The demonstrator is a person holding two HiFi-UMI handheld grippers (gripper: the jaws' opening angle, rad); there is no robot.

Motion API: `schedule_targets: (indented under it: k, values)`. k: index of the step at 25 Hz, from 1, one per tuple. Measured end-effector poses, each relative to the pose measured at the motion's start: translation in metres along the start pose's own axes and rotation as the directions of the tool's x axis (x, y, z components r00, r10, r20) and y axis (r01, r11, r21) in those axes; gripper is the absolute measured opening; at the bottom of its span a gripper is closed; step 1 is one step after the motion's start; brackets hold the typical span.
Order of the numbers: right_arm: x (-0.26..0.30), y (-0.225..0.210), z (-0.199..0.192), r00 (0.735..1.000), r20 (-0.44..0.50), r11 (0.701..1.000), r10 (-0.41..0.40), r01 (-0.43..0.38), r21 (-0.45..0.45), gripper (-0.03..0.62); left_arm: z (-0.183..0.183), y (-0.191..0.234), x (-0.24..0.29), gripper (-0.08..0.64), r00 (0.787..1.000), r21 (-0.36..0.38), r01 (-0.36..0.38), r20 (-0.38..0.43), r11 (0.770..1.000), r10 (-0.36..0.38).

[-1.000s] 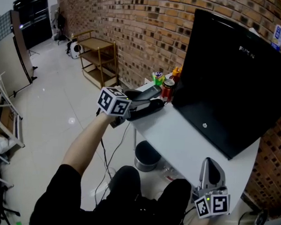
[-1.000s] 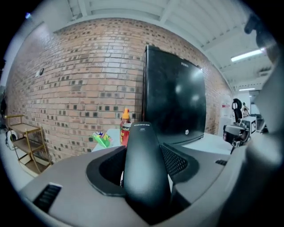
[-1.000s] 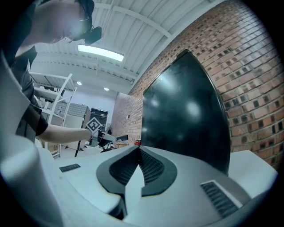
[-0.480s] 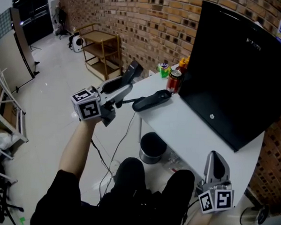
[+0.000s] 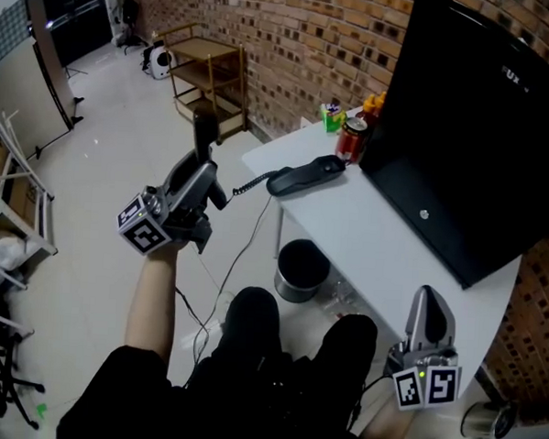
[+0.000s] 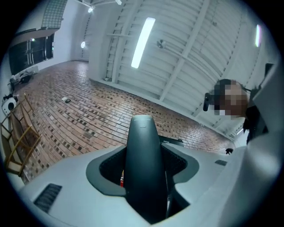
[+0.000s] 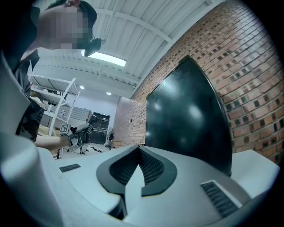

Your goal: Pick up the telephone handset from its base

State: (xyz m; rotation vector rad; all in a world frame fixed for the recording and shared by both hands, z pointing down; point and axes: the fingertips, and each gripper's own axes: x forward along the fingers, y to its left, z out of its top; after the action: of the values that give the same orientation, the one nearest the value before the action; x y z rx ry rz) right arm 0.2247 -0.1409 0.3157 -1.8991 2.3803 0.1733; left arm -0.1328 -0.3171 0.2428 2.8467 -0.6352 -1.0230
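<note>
Lift | left gripper (image 5: 202, 172): fingers clamp handset (image 5: 204, 132), at 9 o'clock of base (image 5: 304, 176) | right gripper (image 5: 423, 300): fingers closed, empty | I would hold firmly, mind cord (image 5: 249, 185) slack.

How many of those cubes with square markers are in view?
2. One cube on the left gripper, out over the floor; the other on the right gripper, at the table's near end. None looks hidden.

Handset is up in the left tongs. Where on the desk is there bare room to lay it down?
Bare white desk runs along the front edge, from the phone base toward the right tongs, bordered behind by the black screen. The far corner is crowded: the base, a red can and an orange bottle stand close together.
</note>
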Motion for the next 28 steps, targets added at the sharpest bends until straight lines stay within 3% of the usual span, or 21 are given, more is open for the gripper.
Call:
schedule_targets:
  k: [6,12,16,21,28]
  values:
    - [0.005,-0.001,-0.004,1.000,-0.013,1.000,-0.002,0.002,0.008,0.009,0.007,-0.015,-0.025,0.253,0.997,0.037,-0.001,0.076,0.999,-0.002]
    - [0.003,0.000,-0.009,1.000,-0.018,1.000,-0.010,0.011,0.011,0.009,0.017,-0.004,-0.045,0.253,0.976,-0.097,0.009,0.218,0.995,0.012]
    - [0.001,-0.001,-0.006,1.000,-0.010,1.000,-0.015,0.015,0.012,0.009,0.020,-0.011,-0.041,0.253,0.975,-0.095,0.034,0.223,0.995,-0.012]
    - [0.002,-0.006,-0.004,1.000,0.009,0.999,-0.029,0.029,0.029,0.009,0.024,-0.027,-0.032,0.253,0.981,-0.026,0.063,0.183,0.998,-0.057]
    - [0.009,-0.010,-0.005,1.000,0.012,0.999,-0.022,0.022,0.050,0.009,0.020,-0.029,-0.032,0.253,0.984,-0.029,0.081,0.160,0.996,-0.075]
